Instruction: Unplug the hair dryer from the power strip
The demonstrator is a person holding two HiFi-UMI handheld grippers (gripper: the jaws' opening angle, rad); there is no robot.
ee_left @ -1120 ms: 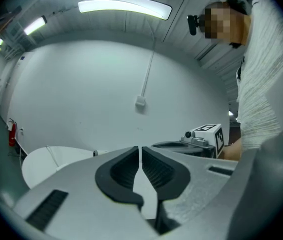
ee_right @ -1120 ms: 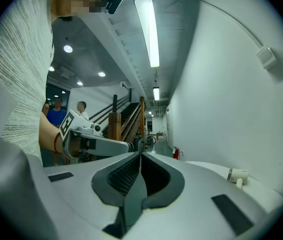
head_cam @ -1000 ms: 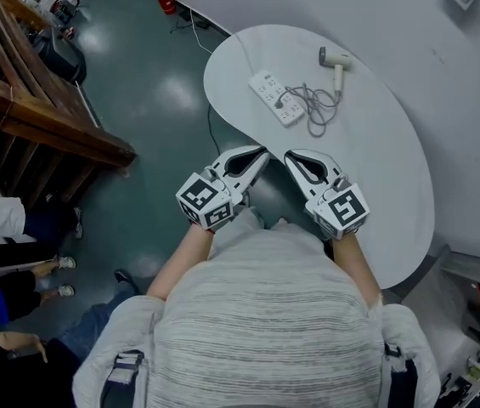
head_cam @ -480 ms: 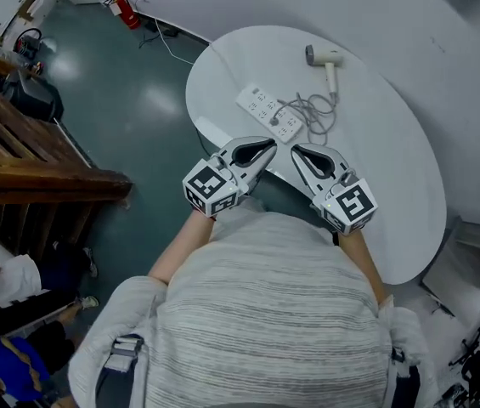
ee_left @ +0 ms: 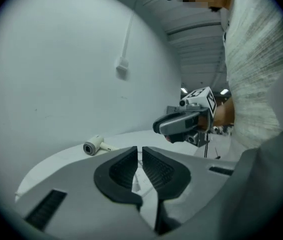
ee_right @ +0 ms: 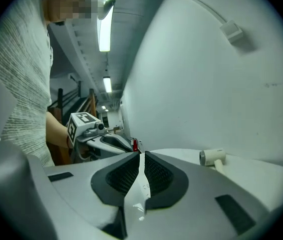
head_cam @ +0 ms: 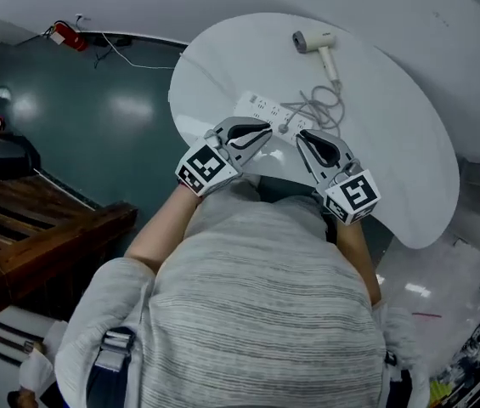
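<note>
A white power strip point(head_cam: 265, 112) lies on the round white table point(head_cam: 392, 143), with a grey cord point(head_cam: 320, 107) coiled beside it and running to a cream hair dryer point(head_cam: 313, 42) at the far side. The dryer also shows in the left gripper view point(ee_left: 94, 145) and the right gripper view point(ee_right: 212, 157). My left gripper point(head_cam: 263, 129) hovers over the table's near edge just short of the strip, shut and empty. My right gripper point(head_cam: 302, 134) is beside it, also shut with nothing between its fingers. The plug itself is too small to make out.
A white wall point(head_cam: 443, 24) curves behind the table. The dark green floor point(head_cam: 95, 134) lies to the left, with wooden furniture point(head_cam: 44, 236) and a red extinguisher point(head_cam: 65, 34) by the wall. The table's right half is bare.
Both grippers have moved forward and down from in front of the table's edge to just over it, close to the power strip. Both stayed shut.
</note>
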